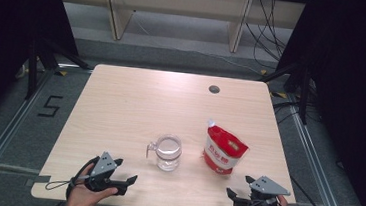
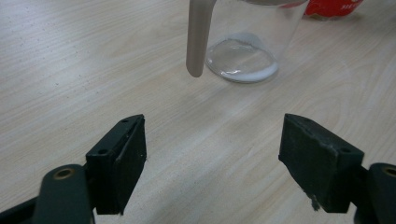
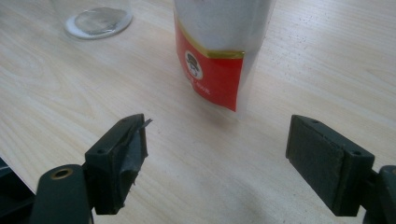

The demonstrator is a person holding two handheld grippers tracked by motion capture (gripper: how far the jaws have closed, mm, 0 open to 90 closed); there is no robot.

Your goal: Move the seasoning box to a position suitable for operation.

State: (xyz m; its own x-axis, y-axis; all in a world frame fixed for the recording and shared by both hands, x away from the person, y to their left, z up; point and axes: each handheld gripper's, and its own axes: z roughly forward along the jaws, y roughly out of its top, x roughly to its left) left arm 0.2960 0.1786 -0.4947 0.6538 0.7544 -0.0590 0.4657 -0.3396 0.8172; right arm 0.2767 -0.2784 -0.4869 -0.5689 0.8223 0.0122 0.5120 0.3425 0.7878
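The clear glass mug with a side handle [image 1: 168, 152] stands upright near the middle of the pale wood worktop [image 1: 135, 104], and the red and white stand-up pouch with a corner spout [image 1: 224, 150] stands just to its right, the two near each other but apart. The left gripper [image 1: 125, 174] rests at the near left edge with its jaws spread and nothing between them; the mug lies ahead of it and to the right, its handle [image 2: 198, 37] turned toward that side, so this hand is the nearer one for the mug. The right gripper [image 1: 238, 186] sits at the near right edge, jaws likewise released and empty, with the pouch [image 3: 219, 51] straight ahead, upright, its long axis vertical and its spout at the far upper left corner. Bare worktop lies between each gripper and its thing, and the far half is open, so there seems ample room to lift and tilt the pouch toward the mug
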